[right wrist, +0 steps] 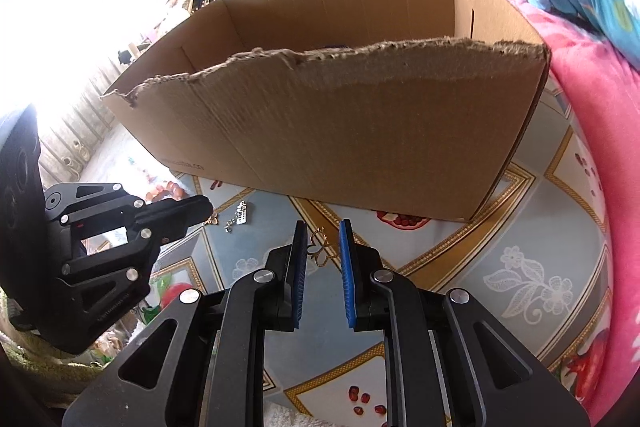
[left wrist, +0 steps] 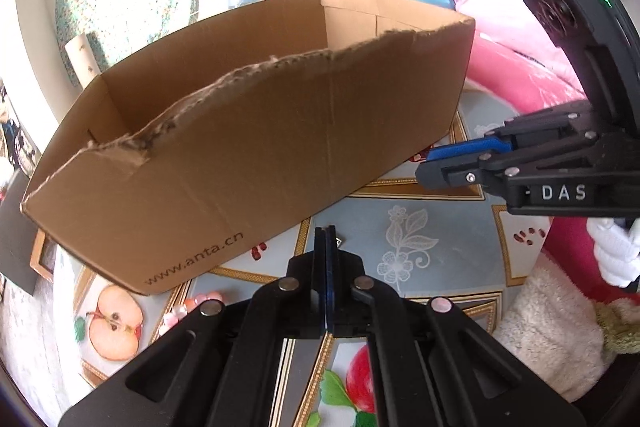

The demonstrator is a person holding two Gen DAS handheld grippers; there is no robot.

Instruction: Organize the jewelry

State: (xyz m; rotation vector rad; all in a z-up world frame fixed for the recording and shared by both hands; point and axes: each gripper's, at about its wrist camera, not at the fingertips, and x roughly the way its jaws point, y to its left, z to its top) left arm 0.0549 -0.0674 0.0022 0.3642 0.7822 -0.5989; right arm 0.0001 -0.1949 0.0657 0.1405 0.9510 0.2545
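at the left, our left gripper (right wrist: pixel 196 213) has its jaws pressed together near a silver charm on a chain (right wrist: pixel 239 219) on the fruit-print tablecloth (right wrist: pixel 500 227). rightward, our right gripper (right wrist: pixel 323 247) stands open around a gold earring (right wrist: pixel 320 247), just before the cardboard box (right wrist: pixel 340 131).

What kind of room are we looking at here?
Probably a lived-in bedroom at home: pink and blue floral bedding is heaped beside a table under a fruit-patterned tablecloth, a torn brown cardboard box stands on it, and clothes hang by the bright window.
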